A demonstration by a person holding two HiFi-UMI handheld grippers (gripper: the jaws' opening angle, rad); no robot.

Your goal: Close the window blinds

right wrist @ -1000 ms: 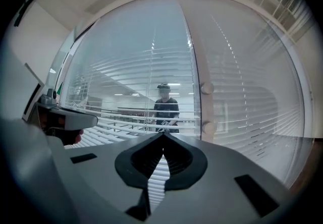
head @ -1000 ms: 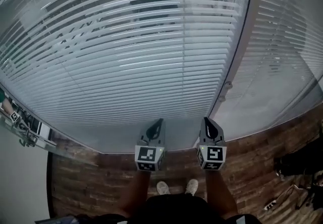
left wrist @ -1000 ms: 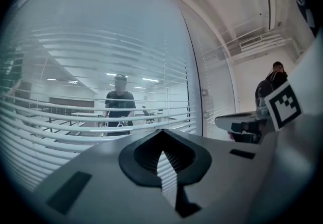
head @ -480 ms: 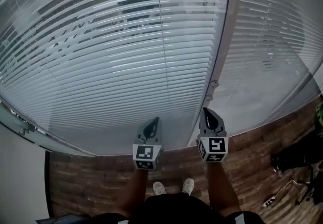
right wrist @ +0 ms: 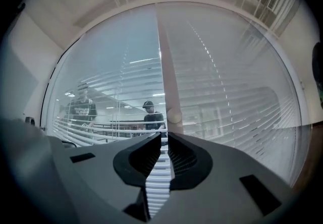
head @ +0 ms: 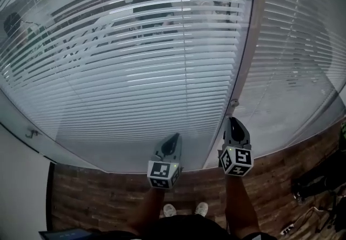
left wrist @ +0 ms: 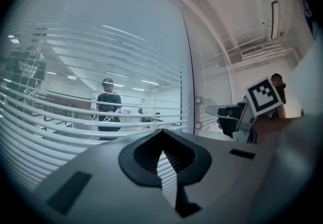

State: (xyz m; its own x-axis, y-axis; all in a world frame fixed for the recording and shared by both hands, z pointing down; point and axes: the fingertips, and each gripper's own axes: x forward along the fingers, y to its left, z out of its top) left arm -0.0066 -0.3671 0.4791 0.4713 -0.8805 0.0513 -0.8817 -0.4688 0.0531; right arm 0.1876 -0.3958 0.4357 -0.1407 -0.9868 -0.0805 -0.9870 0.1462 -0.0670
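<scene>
White window blinds (head: 124, 71) hang behind glass with their slats tilted partly open, so the room beyond shows through. A second blind (head: 292, 60) to the right looks more closed. Between them runs a pale frame post (head: 246, 55) with a small round knob (head: 234, 102), also seen as the knob (right wrist: 174, 115) just above my right jaws. My right gripper (head: 234, 121) sits just below that knob. Its jaws are opening, a narrow gap shows, and nothing is between them. My left gripper (head: 174, 139) is shut and empty, pointing at the left blind's lower slats.
Brick-pattern floor (head: 97, 201) lies below the window. Dark gear and cables (head: 316, 185) sit at the right. People (right wrist: 150, 114) stand behind the glass. The right gripper (left wrist: 237, 117) shows at the right of the left gripper view.
My right gripper has moved up close to the knob on the frame post. The left gripper shifted slightly right, and the head view swung a little.
</scene>
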